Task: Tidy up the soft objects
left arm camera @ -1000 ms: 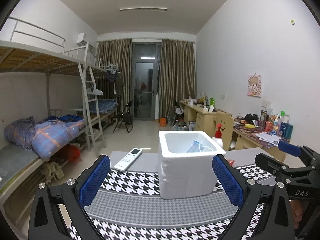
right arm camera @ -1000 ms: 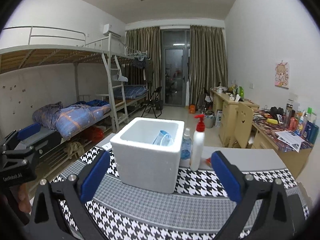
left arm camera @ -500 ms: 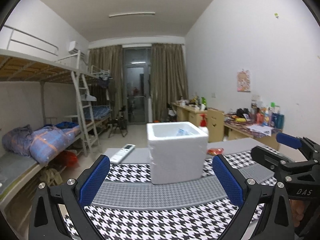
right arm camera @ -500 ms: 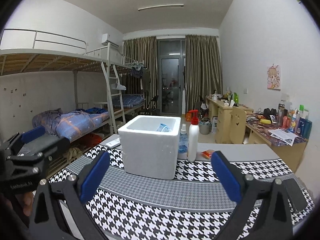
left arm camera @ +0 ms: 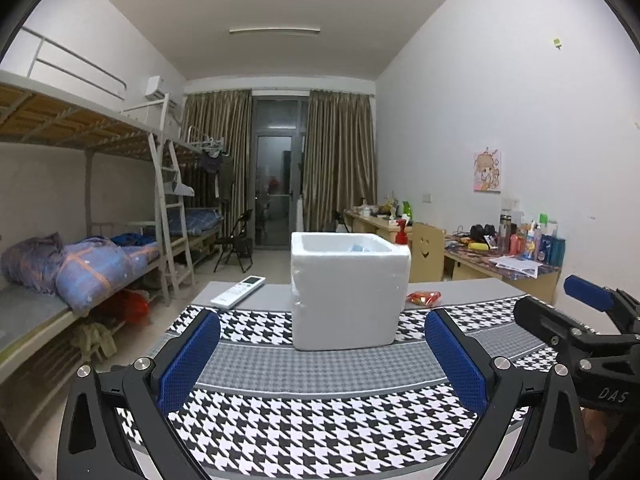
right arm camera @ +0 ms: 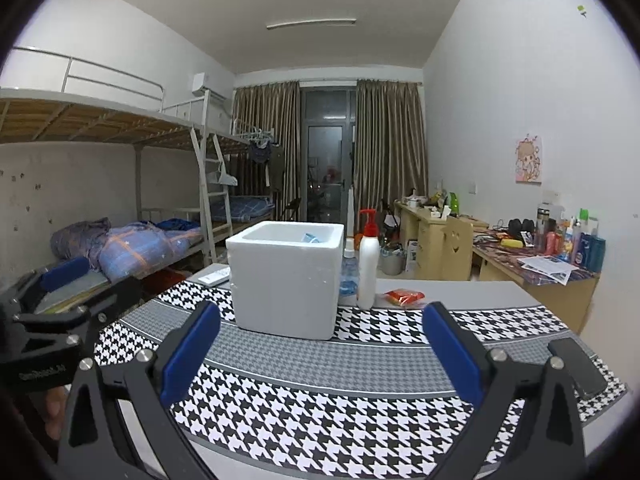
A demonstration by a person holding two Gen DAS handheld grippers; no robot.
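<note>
Left wrist: left claw wide open, empty, aimed at white foam box on houndstooth counter; blue soft item inside.

Right wrist: right claw spread, empty. Approach red packet low, pinch gently.

A foam box stood mid-frame on the table, a pump bottle just right of it. A packet lay further right, a remote at the box's left, a phone at lower right.
</note>
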